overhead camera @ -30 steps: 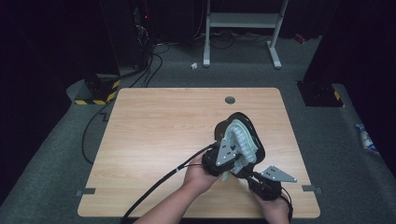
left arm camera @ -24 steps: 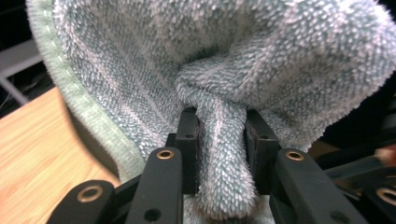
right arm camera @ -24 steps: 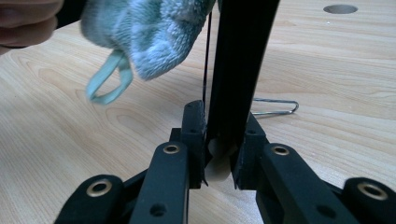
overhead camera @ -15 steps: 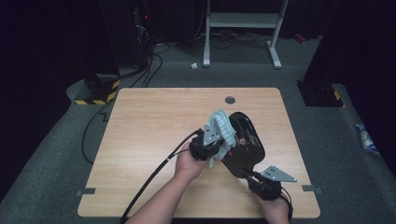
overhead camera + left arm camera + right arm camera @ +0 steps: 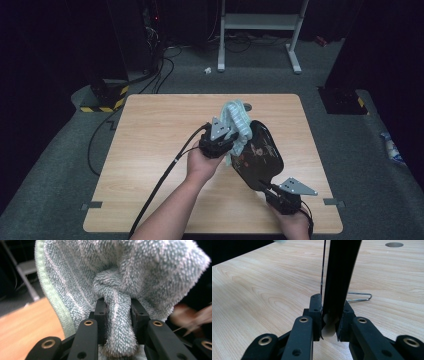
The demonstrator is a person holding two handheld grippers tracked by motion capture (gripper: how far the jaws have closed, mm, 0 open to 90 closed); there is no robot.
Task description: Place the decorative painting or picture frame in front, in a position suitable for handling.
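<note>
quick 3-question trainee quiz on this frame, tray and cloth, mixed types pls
1. True or false: the left gripper is shut on the towel.
2. The right gripper clamps which thing? A) the black tray B) a cable C) nothing
3. Fill in: in the high view the towel sits against the tray's ____ end, the one away from the person.

Key: 1 true. 2 A, by its near edge. 3 far.

The fluffy towel (image 5: 239, 120) is pale green-blue with thin white stripes. The flat oval tray (image 5: 257, 155) is shiny black with small pale pictures. The wooden table (image 5: 150, 130) is light brown.
</note>
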